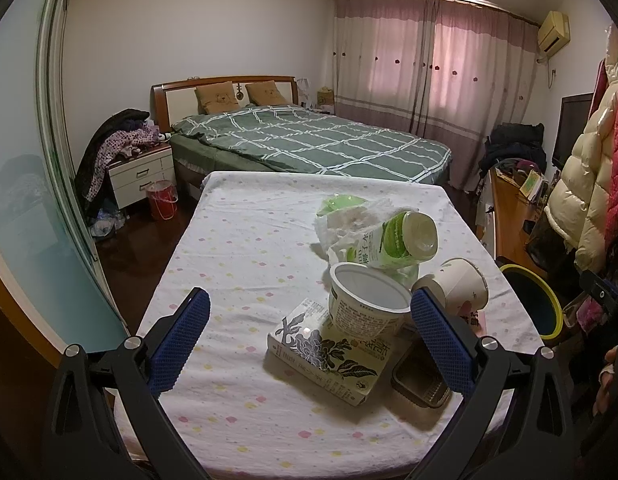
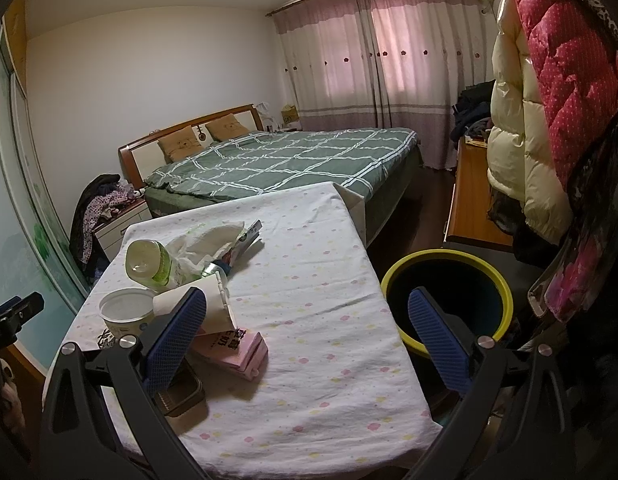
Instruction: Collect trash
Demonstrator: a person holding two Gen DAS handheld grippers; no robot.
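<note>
A pile of trash lies on the cloth-covered table (image 1: 237, 240): a flower-print carton (image 1: 329, 354), a white tub (image 1: 367, 300) on it, a green-label bottle (image 1: 393, 244), a paper cup (image 1: 459, 286) on its side, crumpled wrappers (image 1: 345, 216) and a dark tray (image 1: 419, 380). My left gripper (image 1: 309, 336) is open above the carton and holds nothing. My right gripper (image 2: 309, 334) is open and empty over the table's right part, with the pink carton (image 2: 237, 350), cup (image 2: 201, 306), tub (image 2: 127, 314), bottle (image 2: 149, 266) and tray (image 2: 181, 394) at its left. The yellow-rimmed bin (image 2: 447, 300) stands right of the table.
A bed (image 1: 309, 142) with a green plaid cover stands beyond the table. A nightstand (image 1: 139, 172) with clothes and a red bucket (image 1: 161, 199) are at the left. Hanging jackets (image 2: 549, 120) and a wooden cabinet (image 2: 471, 196) are at the right.
</note>
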